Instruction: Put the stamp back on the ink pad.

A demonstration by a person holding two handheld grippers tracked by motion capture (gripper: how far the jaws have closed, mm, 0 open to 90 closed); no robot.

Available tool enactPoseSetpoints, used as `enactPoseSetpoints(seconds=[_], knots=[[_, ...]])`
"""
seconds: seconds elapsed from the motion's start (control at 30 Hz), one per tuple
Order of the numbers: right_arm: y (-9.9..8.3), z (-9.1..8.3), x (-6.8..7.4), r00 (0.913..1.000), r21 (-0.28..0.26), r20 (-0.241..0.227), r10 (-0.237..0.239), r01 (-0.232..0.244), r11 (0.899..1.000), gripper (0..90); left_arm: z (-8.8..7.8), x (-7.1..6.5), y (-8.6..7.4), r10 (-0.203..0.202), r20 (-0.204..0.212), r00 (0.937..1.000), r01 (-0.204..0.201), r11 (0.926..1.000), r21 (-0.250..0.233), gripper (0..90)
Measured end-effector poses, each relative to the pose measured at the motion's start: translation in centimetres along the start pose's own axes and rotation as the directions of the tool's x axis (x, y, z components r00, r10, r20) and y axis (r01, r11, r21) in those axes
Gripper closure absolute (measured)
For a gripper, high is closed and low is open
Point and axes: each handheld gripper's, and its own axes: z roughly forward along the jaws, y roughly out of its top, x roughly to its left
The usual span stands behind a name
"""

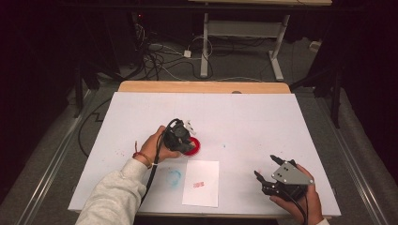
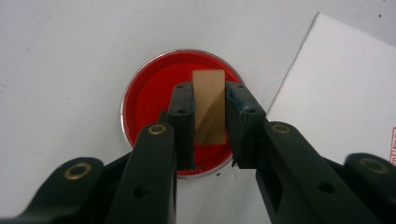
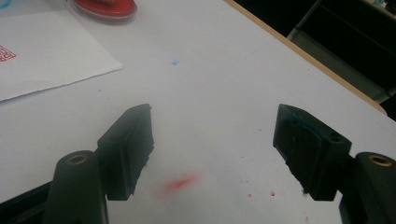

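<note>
wooden stamp over the red ink pad

the left gripper [image 2: 209, 116] clamps a wooden stamp [image 2: 208, 105] between its jaws, right over the round red ink pad [image 2: 154, 100]; the stamp's lower end is hidden, so contact with the ink cannot be told. in the high view the gripper body covers most of the pad. the right gripper [image 3: 212, 140] rests with its jaws wide apart and nothing between them above the white table [image 3: 224, 60]. a sheet of paper [image 1: 201, 183] with a small red mark lies just beside the pad.

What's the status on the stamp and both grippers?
Left gripper shut on wooden stamp, over red ink pad. Right gripper open, idle. Paper sheet already stamped; path unobstructed.
</note>
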Motion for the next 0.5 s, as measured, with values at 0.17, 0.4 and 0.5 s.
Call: enactPoseSetpoints(seconds=[0.17, 0.4, 0.5], knots=[[0.0, 0.1, 0.1, 1.0000, 0.001, -0.004, -0.002, 0.002, 1.000, 28.8, 0.2, 0.0, 0.1, -0.001, 0.005, 1.0000, 0.000, 1.0000, 0.006, 71.7], [0.0, 0.0, 0.1, 1.0000, -0.001, -0.005, -0.003, 0.003, 1.000, 28.7, -0.1, 0.0, 0.1, -0.013, -0.008, 0.9999, 0.013, 0.9997, -0.020, 65.5], [0.1, -0.1, 0.1, 1.0000, -0.010, 0.001, -0.004, 0.004, 1.000, 28.9, -0.8, -0.1, -0.1, -0.017, -0.009, 0.9998, 0.016, 0.9978, -0.064, 57.4]])
